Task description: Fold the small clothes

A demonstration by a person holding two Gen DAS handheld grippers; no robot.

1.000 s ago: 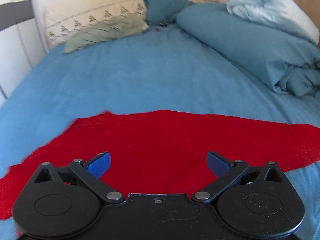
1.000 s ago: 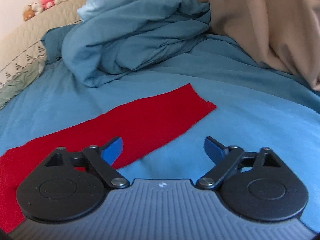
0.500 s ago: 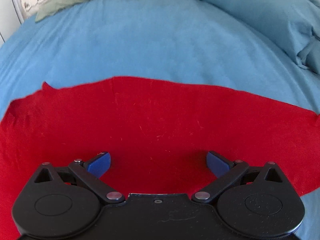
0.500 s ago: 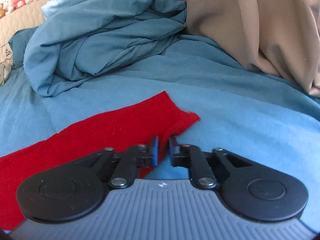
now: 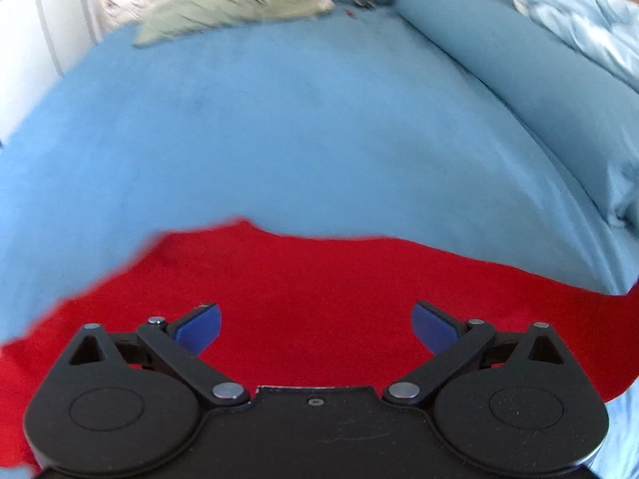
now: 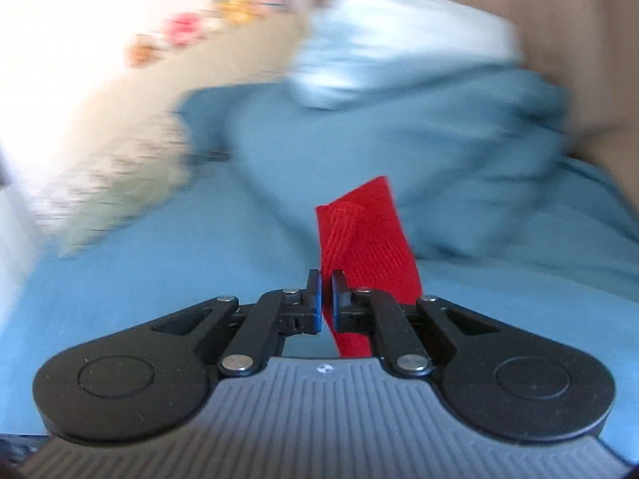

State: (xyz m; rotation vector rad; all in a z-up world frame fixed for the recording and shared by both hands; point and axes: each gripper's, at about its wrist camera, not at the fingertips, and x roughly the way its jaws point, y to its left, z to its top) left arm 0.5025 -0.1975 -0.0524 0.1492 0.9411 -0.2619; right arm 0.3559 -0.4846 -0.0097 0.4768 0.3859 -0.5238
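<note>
**Red cloth pinched at one end, spread on the bed at the other**

The right hand-held gripper (image 6: 326, 299) was clamped on an end of the red cloth (image 6: 365, 235), which stood up above its fingers. The left hand-held gripper (image 5: 315, 325) hung wide apart over the red cloth (image 5: 311, 279), spread on the bed (image 5: 279, 139). A rumpled duvet (image 5: 539, 80) lay far right.

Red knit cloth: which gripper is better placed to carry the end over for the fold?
Right. The right gripper is shut on an end of the red knit cloth, lifted off the blue bedsheet. The left gripper is open above the cloth, holding nothing.
</note>
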